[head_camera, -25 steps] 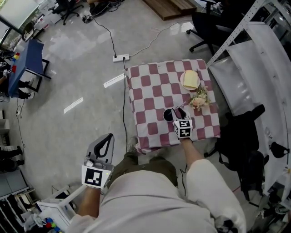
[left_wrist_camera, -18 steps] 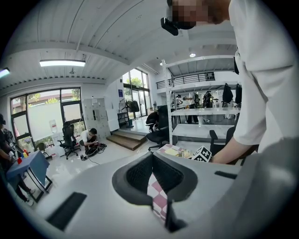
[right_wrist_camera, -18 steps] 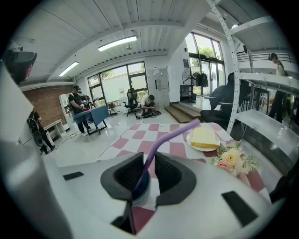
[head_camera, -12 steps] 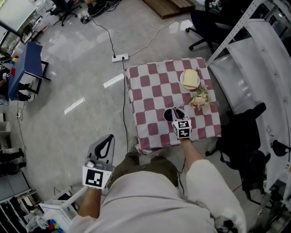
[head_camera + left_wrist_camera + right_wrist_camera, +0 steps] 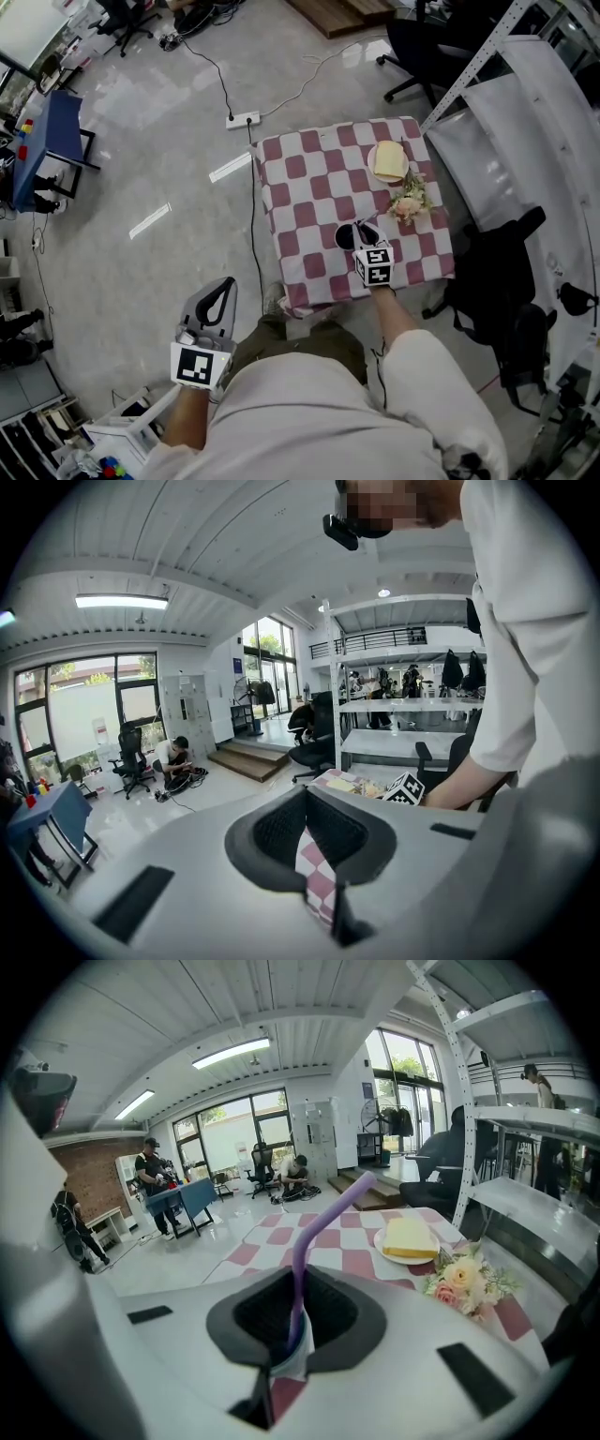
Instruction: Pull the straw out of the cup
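A purple bendy straw (image 5: 302,1241) rises out of a small pale cup (image 5: 286,1361) that stands right at my right gripper's (image 5: 289,1335) jaws. Those jaws have just been closing, and they now press on the straw's lower part. In the head view the right gripper (image 5: 359,232) reaches over the near edge of the checked table (image 5: 309,187), hiding cup and straw. My left gripper (image 5: 223,291) hangs over the floor beside the person's left leg, shut and holding nothing; its own view (image 5: 314,874) shows only a sliver of checked cloth.
On the table's far right lie a plate with a yellow slab of food (image 5: 390,161) (image 5: 411,1238) and a small bunch of flowers (image 5: 409,204) (image 5: 464,1279). A black chair (image 5: 502,281) and metal shelving stand right of the table. A power strip (image 5: 242,120) with cables lies on the floor beyond.
The right gripper's jaws have narrowed onto the straw. Both hands stay where they were; the left gripper is unchanged.
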Tool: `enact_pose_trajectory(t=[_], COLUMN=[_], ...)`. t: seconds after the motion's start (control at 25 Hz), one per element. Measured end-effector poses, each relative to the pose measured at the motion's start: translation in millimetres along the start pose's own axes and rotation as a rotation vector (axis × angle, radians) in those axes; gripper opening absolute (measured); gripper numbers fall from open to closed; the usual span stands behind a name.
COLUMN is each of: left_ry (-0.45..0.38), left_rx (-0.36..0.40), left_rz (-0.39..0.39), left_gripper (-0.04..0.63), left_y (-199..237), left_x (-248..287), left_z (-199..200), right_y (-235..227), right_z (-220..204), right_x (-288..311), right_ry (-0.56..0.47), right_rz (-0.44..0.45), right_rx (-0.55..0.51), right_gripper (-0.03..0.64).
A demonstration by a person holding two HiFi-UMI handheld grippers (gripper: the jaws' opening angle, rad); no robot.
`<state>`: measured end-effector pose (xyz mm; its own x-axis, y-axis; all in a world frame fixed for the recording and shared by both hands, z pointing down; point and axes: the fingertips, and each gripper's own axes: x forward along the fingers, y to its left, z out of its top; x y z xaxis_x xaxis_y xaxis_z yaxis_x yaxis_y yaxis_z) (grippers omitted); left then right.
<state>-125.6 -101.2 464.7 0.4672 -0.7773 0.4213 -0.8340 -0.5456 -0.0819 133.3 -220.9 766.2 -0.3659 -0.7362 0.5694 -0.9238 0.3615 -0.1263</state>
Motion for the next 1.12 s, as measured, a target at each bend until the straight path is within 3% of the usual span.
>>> enact_pose_trajectory(t=[0.48, 1.12], left_ry=[-0.042, -0.137], left_rx=[-0.01, -0.013], left_rz=[-0.037, -0.155], left_gripper=[0.003, 0.003], left_y=[-3, -22], left_x=[0, 9], left_z=[6, 26], right_y=[10, 45], right_z=[49, 135], right_x=[-32, -126], right_ry=[-0.104, -0.27], right_rz=[0.006, 0.014], right_rx=[-0.005, -0.078], right_gripper=[0.037, 0.037])
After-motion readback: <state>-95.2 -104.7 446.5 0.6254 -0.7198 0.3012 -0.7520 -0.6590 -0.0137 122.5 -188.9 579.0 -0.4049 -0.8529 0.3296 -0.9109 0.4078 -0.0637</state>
